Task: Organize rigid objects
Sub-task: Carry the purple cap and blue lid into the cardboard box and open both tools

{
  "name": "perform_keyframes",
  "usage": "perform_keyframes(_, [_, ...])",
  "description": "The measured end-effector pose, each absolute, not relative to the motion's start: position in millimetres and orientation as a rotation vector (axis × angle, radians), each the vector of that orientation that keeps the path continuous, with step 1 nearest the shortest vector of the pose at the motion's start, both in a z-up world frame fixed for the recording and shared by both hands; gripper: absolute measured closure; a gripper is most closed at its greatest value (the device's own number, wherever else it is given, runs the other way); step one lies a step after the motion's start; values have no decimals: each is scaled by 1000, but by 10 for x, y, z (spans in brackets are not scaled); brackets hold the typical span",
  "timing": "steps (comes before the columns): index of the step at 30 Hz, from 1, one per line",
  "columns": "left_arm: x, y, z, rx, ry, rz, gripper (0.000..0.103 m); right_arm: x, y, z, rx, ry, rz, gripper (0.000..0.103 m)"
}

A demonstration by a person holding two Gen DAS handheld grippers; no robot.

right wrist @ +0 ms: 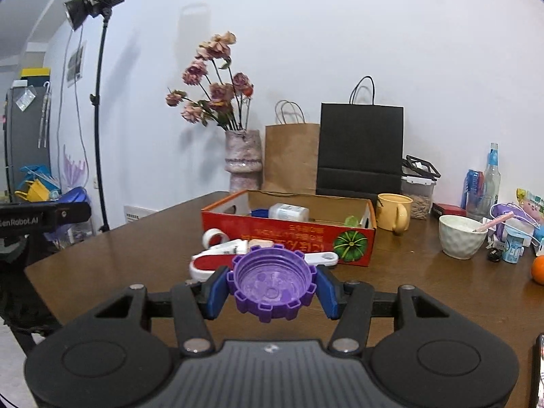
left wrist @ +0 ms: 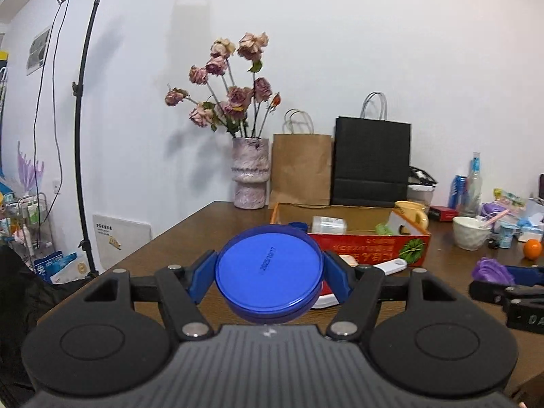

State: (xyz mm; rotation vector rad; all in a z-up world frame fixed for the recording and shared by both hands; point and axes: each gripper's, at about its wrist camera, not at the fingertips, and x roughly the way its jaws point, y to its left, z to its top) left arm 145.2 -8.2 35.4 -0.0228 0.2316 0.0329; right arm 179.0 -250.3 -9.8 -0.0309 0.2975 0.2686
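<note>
My left gripper (left wrist: 269, 276) is shut on a round blue lid (left wrist: 268, 273), held above the brown table, its flat top facing the camera. My right gripper (right wrist: 272, 287) is shut on a purple ridged cap (right wrist: 272, 280), hollow side up. The purple cap and right gripper also show at the right of the left wrist view (left wrist: 489, 269). A red cardboard box (right wrist: 289, 234) stands on the table beyond both grippers; it holds a white bottle (right wrist: 289, 211), a blue item and a green item. A white and red lint roller (right wrist: 217, 260) lies in front of the box.
A vase of dried roses (right wrist: 243, 156), a brown paper bag (right wrist: 292, 156) and a black bag (right wrist: 360, 149) stand along the wall. A yellow mug (right wrist: 394, 216), a white bowl (right wrist: 460, 234), bottles, an orange (right wrist: 539, 269) and small clutter fill the right. A light stand (right wrist: 98, 102) stands left.
</note>
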Motion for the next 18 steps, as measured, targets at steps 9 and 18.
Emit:
perform_keyframes(9, [1559, -131, 356, -37, 239, -17, 35, 1830, -2573, -82, -19, 301, 251, 50])
perform_keyframes(18, [2931, -275, 741, -126, 313, -270, 35, 3101, -2935, 282, 80, 324, 275, 50])
